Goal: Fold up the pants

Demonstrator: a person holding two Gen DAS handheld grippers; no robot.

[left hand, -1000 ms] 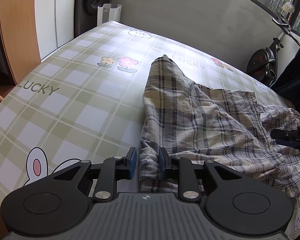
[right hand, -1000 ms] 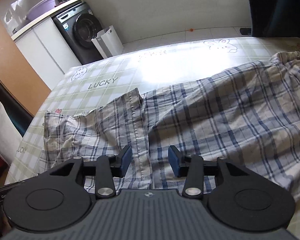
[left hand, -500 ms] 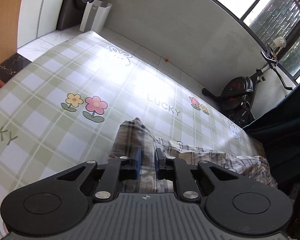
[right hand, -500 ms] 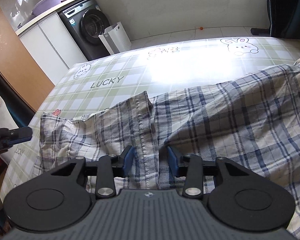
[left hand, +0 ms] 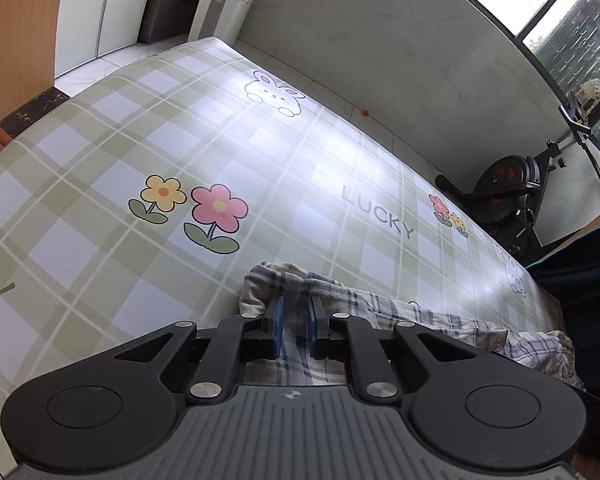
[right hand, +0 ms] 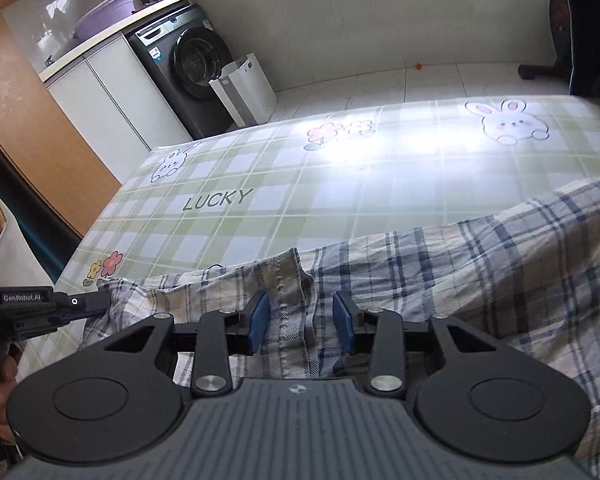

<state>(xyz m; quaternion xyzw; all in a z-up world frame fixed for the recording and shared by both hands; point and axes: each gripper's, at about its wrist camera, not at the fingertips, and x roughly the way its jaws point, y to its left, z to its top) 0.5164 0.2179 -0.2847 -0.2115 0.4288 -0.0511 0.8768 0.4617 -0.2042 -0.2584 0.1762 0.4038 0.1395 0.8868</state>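
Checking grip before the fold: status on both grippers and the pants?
Left gripper shut on pants corner. Right gripper straddles seam, pads not clearly pinching. Tabletop ahead holds nothing.

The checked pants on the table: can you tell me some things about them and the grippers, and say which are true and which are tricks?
1. The left gripper pinches a bunch of the plaid pants. True.
2. The pants are plain red. False: cream with blue checks.
3. The tablecloth shows flowers, bunnies and the word LUCKY. True.
4. The pants are neatly folded in a square. False: they lie spread and rumpled.
5. Pants cloth sits between the right gripper fingers. True.
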